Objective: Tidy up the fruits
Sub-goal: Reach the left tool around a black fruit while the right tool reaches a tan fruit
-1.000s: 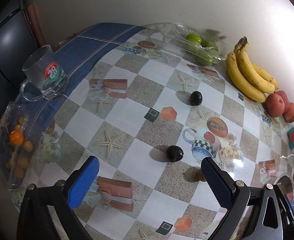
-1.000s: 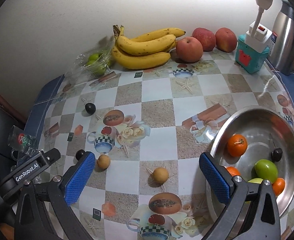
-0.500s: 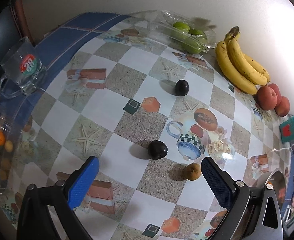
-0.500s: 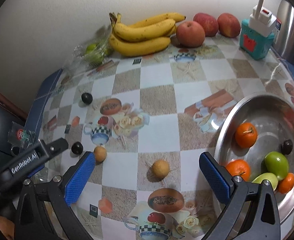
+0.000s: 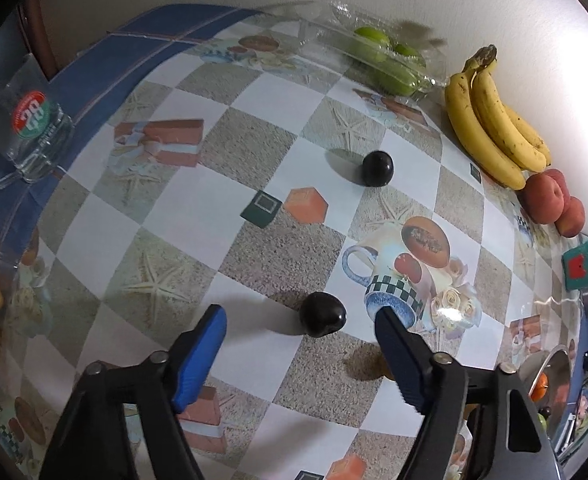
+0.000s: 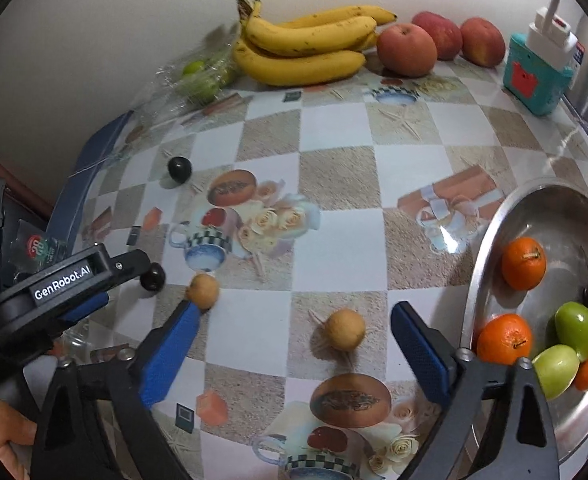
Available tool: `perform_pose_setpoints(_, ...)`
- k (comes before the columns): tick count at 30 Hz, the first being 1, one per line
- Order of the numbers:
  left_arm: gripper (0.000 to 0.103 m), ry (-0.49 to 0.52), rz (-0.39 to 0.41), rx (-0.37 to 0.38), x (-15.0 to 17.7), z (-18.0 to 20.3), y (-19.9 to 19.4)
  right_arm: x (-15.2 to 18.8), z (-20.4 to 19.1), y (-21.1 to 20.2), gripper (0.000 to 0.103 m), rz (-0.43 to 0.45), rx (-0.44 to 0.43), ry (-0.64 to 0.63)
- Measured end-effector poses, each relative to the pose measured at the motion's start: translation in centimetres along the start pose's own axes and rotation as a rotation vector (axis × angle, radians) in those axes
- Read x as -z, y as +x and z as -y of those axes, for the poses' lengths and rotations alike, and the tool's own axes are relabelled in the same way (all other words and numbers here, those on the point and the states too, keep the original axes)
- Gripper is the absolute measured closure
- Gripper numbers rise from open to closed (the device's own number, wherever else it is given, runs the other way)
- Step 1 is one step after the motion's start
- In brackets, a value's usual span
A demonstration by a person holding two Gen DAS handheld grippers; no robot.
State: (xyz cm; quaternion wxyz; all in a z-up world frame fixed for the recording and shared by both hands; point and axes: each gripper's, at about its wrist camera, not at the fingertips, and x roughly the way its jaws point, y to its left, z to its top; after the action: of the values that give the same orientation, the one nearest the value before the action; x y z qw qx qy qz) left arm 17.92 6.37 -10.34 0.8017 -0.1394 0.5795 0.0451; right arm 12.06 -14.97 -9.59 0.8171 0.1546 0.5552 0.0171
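Patterned tablecloth (image 6: 334, 240); steel bowl (image 6: 490, 236) of oranges (image 6: 523, 263), green fruits (image 6: 576, 330).

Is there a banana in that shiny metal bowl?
No: the metal bowl holds oranges, green fruits and one small dark fruit, while the bananas lie by the wall.

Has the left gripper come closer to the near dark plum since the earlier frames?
Yes. The left gripper has dropped toward the near dark plum, which now sits between its closing jaws, untouched.

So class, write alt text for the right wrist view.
The right gripper, jaws closing, frames a small tan fruit on a checked tablecloth. A metal bowl of oranges sits right; bananas line the wall.
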Motion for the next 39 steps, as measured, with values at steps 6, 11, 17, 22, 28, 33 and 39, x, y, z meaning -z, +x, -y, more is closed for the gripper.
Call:
perform_pose_setpoints(6, 0.039, 0.000, -0.036, 0.006, 0.3, 0.2, 1.3, 0.3, 0.9, 1.1, 0.027, -0.050, 0.044, 0.018)
perform_pose_setpoints(11, 0.040, -0.021, -0.034, 0.006, 0.2, 0.0, 1.7, 0.7, 2.0, 1.6, 0.030, -0.077, 0.049, 0.061)
perform_pose_setpoints(17, 0.041, -0.011, -0.024, 0.006, -0.3, 0.7, 2.3, 1.0, 2.4, 2.0, 0.030, -0.096, 0.052, 0.069)
perform_pose_setpoints(22, 0.043, -0.010, -0.014, -0.010, -0.5, 1.2, 2.6, 0.9, 1.9, 2.2, 0.038, -0.096, 0.085, 0.048)
perform_pose_setpoints(28, 0.050, -0.012, 0.000, -0.043, -0.7, 1.7, 3.0, 1.0, 1.5, 2.4, 0.041, -0.097, 0.116, 0.016)
perform_pose_setpoints(33, 0.060, -0.030, -0.001, -0.022, -0.7, 1.1, 2.9, 1.0, 1.3, 2.5, 0.050, -0.098, 0.153, -0.002)
perform_pose_setpoints(39, 0.070, -0.026, -0.011, -0.004, -0.4, 1.2, 2.7, 1.0, 2.2, 2.0, 0.065, -0.093, 0.135, 0.035)
